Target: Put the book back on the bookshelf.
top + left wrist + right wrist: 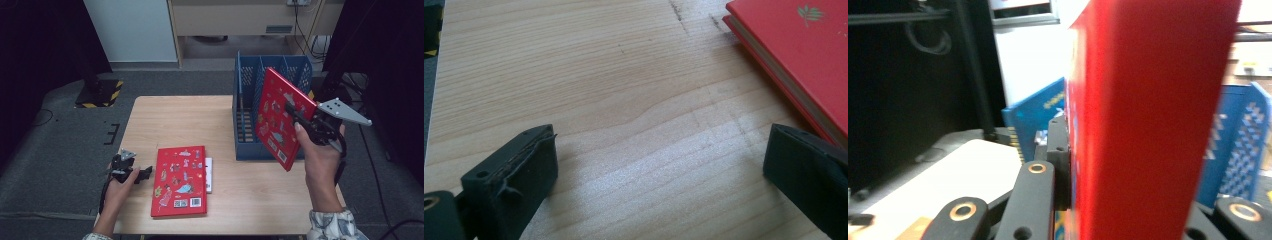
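My right gripper [299, 116] is shut on a red picture book [280, 117], held upright and tilted in the air in front of the blue file rack [247, 107]. In the right gripper view the red book [1148, 115] stands edge-on between the jaws, with the rack [1238, 150] behind it. A second red book [180, 181] lies flat on the wooden table [175, 120], on top of a white one. My left gripper [141, 174] rests open on the table just left of that book. Between its jaws is bare wood, with the flat book [794, 55] at the upper right.
The blue rack has several upright dividers and stands at the table's right rear. A black-and-yellow stand base [100, 92] sits on the floor beyond the table's left corner. Cables [305, 30] hang at the back right.
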### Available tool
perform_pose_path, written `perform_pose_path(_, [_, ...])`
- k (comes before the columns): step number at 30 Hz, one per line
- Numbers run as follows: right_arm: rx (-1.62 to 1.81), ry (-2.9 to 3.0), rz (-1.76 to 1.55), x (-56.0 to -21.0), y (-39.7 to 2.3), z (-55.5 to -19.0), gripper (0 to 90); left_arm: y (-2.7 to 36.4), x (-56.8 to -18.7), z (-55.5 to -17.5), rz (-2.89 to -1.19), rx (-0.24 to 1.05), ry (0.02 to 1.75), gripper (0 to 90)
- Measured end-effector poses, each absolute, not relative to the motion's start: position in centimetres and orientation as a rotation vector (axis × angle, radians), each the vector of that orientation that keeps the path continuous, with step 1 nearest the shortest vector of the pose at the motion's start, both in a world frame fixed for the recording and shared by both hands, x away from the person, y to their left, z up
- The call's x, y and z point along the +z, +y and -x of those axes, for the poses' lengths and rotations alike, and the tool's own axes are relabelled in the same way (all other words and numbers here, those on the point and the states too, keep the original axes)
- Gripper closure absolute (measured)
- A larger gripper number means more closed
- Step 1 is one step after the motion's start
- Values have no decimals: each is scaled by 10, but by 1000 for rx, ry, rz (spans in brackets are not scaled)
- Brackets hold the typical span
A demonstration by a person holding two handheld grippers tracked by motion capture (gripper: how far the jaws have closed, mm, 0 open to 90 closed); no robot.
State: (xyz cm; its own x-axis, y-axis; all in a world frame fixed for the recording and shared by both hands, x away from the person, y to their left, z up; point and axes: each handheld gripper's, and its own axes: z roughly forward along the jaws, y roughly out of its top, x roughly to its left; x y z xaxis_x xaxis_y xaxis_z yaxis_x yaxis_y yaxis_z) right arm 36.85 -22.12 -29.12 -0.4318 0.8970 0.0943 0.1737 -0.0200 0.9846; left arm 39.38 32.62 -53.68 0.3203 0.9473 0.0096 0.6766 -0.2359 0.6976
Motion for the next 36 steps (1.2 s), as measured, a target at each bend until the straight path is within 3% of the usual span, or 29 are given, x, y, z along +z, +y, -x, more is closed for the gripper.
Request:
perform_pose_path(16, [1392, 1597, -1199, -305, -220, -419, 798, 325, -537, -395, -2000, 588, 1423, 0])
perform_pose_path(36, [1371, 1540, -1234, -302, -216, -451, 798, 325, -537, -395, -2001, 589, 1424, 0])
